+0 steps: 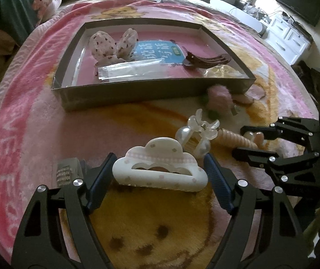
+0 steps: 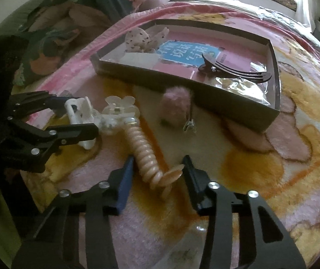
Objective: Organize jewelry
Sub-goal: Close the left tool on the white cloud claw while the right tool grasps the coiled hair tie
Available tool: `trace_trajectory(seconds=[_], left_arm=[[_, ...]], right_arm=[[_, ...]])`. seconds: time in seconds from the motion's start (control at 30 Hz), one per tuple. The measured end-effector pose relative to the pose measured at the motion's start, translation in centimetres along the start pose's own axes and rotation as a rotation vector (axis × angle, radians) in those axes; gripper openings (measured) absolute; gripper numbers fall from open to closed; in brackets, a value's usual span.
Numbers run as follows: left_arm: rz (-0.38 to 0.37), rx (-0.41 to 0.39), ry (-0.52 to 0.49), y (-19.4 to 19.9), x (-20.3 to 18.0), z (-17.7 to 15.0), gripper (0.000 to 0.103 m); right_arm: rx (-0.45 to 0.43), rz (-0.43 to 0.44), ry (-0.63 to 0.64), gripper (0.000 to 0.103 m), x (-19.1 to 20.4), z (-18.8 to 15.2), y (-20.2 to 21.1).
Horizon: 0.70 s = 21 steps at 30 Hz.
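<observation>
The box on the blanket already holds a bow and brown clip, while the left gripper pinches the cloud clip and the right gripper squeezes the peach clip, fluffy and clear ones waiting.

White cloud-shaped hair claw upright on blanket; clear pearly claw clip just behind it; peach spiral clip lying flat; pink fluffy clip against shallow box; inside the box, brown clip and dotted fabric bow.
</observation>
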<state>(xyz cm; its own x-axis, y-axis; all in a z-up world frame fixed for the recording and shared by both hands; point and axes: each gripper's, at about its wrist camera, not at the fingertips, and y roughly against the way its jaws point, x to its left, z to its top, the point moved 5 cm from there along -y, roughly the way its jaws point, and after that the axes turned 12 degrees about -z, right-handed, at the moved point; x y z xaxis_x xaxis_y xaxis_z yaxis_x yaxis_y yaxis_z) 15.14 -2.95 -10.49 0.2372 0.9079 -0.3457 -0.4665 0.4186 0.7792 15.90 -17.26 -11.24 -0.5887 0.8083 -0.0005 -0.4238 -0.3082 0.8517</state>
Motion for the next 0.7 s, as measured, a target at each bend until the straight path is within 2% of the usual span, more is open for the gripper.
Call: trace_trajectory(seconds=[0.13, 0.17, 0.2, 0.23, 0.47, 0.7], left_arm=[[-0.009, -0.007, -0.006, 0.6, -0.6, -0.1, 0.071], [-0.010, -0.010, -0.008, 0.8, -0.8, -0.1, 0.068], [-0.013, -0.013, -0.014, 1.0, -1.0, 0.0, 0.050], [-0.018, -0.013, -0.017, 1.2, -1.2, 0.0, 0.043], [-0.004, -0.003, -0.012, 1.2, -1.2, -0.1, 0.043], [-0.006, -0.002, 0.001, 2.0, -1.0, -1.2, 0.035]], right_arm=[[-0.025, 0.004, -0.029, 0.034, -0.2, -0.8, 1.3], [-0.031, -0.002, -0.037, 0.034, -0.3, -1.0, 1.5], [-0.038, -0.003, -0.050, 0.034, -0.5, -1.3, 1.9], [-0.045, -0.004, -0.064, 0.034, -0.7, -1.5, 2.3], [-0.090, -0.047, -0.155, 0.033, -2.9, -2.0, 4.4], [-0.135, -0.064, -0.203, 0.033, -4.2, -1.9, 6.0]])
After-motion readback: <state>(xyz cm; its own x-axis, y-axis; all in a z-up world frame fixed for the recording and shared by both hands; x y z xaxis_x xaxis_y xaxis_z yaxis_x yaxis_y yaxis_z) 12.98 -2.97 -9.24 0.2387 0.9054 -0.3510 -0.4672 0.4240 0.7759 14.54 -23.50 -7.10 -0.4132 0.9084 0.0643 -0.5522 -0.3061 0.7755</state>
